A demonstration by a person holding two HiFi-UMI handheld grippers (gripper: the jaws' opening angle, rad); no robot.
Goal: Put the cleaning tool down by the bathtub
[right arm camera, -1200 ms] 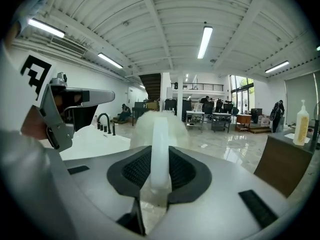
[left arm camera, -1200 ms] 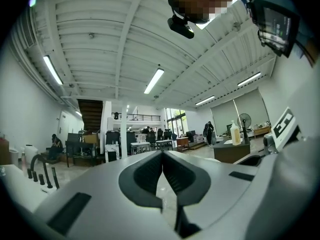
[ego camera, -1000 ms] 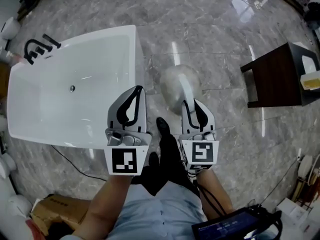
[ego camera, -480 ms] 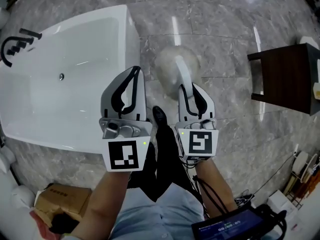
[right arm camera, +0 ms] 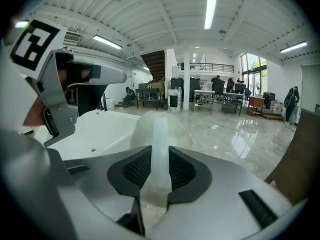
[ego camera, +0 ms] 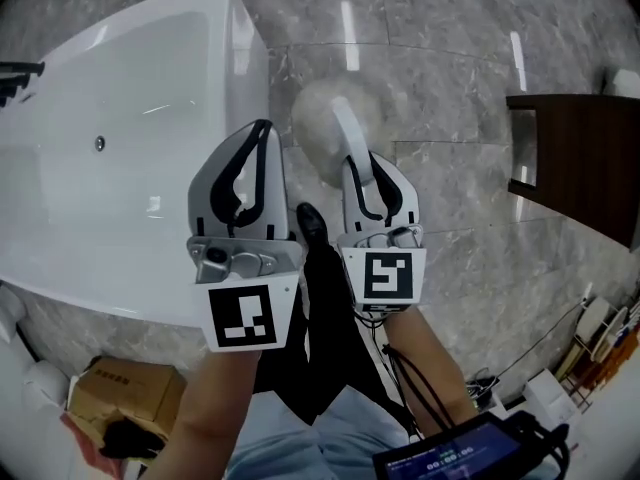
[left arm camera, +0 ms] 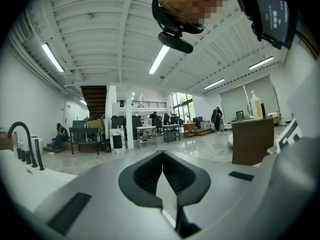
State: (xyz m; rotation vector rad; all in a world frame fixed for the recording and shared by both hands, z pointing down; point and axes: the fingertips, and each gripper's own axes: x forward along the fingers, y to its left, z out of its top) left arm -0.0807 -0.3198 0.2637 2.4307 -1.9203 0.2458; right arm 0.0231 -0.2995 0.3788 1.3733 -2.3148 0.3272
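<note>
Pale round-headed, slim-handled cleaning tool (ego camera: 333, 128) beside glossy white bathtub (ego camera: 120, 203)

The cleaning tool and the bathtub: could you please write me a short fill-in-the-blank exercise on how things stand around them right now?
1. The right gripper is shut on the white ____ of the cleaning tool.
2. The left gripper has its jaws ____, with nothing between them.
3. In the head view, the bathtub lies to the ____ of the tool's round head.

Missing words: handle; shut; left
</note>
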